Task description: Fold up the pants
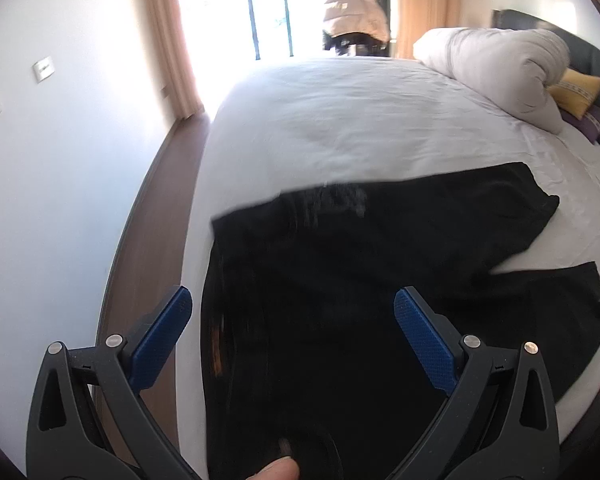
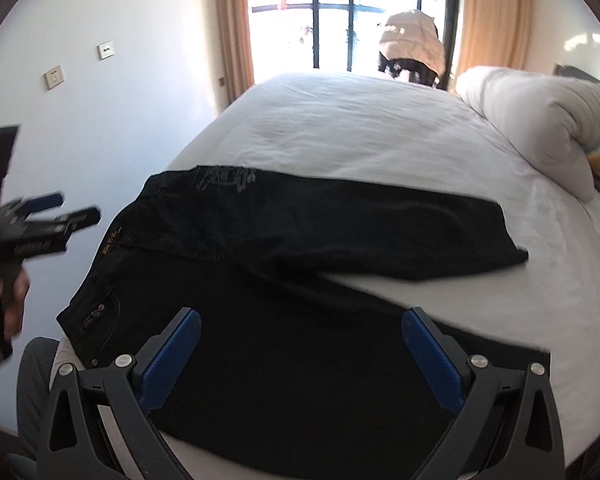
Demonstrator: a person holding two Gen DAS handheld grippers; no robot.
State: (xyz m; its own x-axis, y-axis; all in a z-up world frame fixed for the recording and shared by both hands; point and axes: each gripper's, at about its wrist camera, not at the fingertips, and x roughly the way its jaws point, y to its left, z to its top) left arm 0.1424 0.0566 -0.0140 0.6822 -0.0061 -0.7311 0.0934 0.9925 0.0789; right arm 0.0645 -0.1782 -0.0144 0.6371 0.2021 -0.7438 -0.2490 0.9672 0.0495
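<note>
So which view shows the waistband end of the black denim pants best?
The right wrist view: the black denim pants lie sharp, with waistband, rivets and pocket embroidery visible on the white bed sheet. The left wrist view shows that end blurred and dark.

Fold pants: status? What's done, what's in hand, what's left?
Done: the black pants lie spread on the white bed, legs splayed apart, no fold visible. In hand: nothing; the left gripper and right gripper are both open above the fabric, the left near the waistband end. Left: essentially the whole job, bringing one leg onto the other, then folding lengthwise.
</note>
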